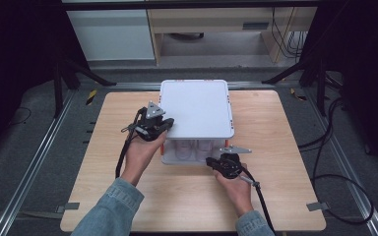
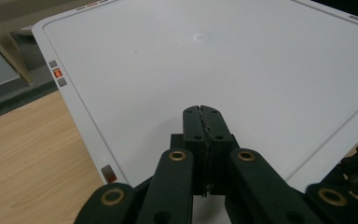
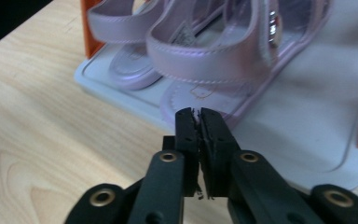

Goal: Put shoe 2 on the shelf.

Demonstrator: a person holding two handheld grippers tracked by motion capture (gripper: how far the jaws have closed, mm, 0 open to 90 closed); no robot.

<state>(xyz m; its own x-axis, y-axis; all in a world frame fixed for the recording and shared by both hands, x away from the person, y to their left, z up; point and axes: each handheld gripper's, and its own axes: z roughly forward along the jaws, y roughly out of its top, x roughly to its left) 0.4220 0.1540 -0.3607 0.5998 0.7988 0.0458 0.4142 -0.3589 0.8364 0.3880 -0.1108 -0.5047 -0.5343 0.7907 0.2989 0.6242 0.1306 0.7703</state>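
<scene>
White box lid (image 2: 223, 60), lilac sandals (image 3: 205, 51), orange posts (image 3: 89, 23).

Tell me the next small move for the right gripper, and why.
Probably open the right gripper and ease it toward the nearer sandal. Its fingers are shut and empty, short of the sandals on the box's bottom tray, while the left gripper, also shut, rests over the lid.

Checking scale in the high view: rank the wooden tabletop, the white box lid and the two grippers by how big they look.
1. Wooden tabletop, largest by far.
2. White box lid.
3. Left gripper and right gripper: they look about alike, too close to rank.
</scene>
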